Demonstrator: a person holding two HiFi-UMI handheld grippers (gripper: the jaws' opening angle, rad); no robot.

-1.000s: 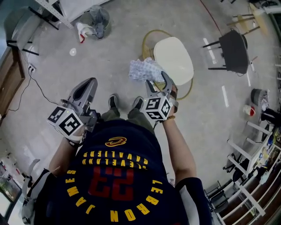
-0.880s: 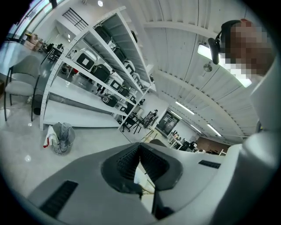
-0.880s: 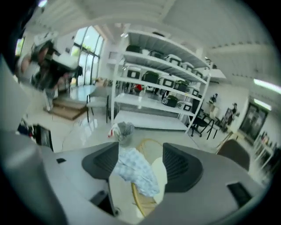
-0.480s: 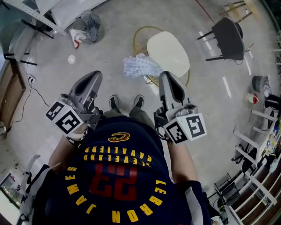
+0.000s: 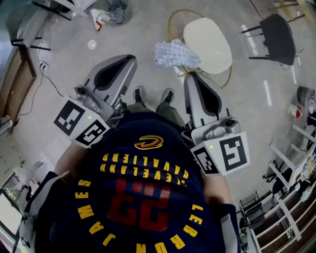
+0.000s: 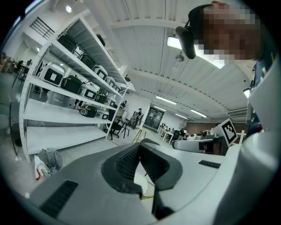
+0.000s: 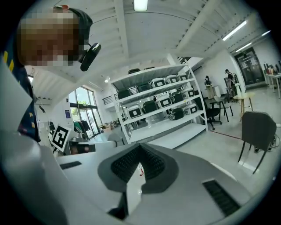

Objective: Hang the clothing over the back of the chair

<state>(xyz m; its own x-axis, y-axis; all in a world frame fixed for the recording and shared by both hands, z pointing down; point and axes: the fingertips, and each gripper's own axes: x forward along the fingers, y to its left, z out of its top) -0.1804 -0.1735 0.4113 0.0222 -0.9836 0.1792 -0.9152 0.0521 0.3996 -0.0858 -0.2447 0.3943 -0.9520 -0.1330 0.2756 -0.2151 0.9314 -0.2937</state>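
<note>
- Head view looks steeply down over the person's dark jersey [image 5: 143, 197], with both grippers held out in front of the chest, high above the floor [image 5: 64, 64].
- On the left side, the left gripper [image 5: 129, 62] has its fingers pressed together. The left gripper view shows the ribbed pads meeting, with nothing between them.
- The right gripper [image 5: 191, 78] also has its fingers together and empty. The right gripper view shows its pads meeting in the same way.
- The clothing [image 5: 175, 53], a bunched blue-and-white patterned cloth, sits against the left edge of the cream chair [image 5: 210, 42], well apart from both grippers. Whether it hangs over the chair's back or only leans against it cannot be told from above.
- The person's shoes [image 5: 140, 94] stand on the floor between the two grippers, just short of the clothing.
- A black chair [image 5: 276, 32] stands further right, and a grey bag [image 5: 116, 7] lies at the top edge.
- White shelves [image 7: 162, 110] loaded with cases show in the right gripper view.
</note>
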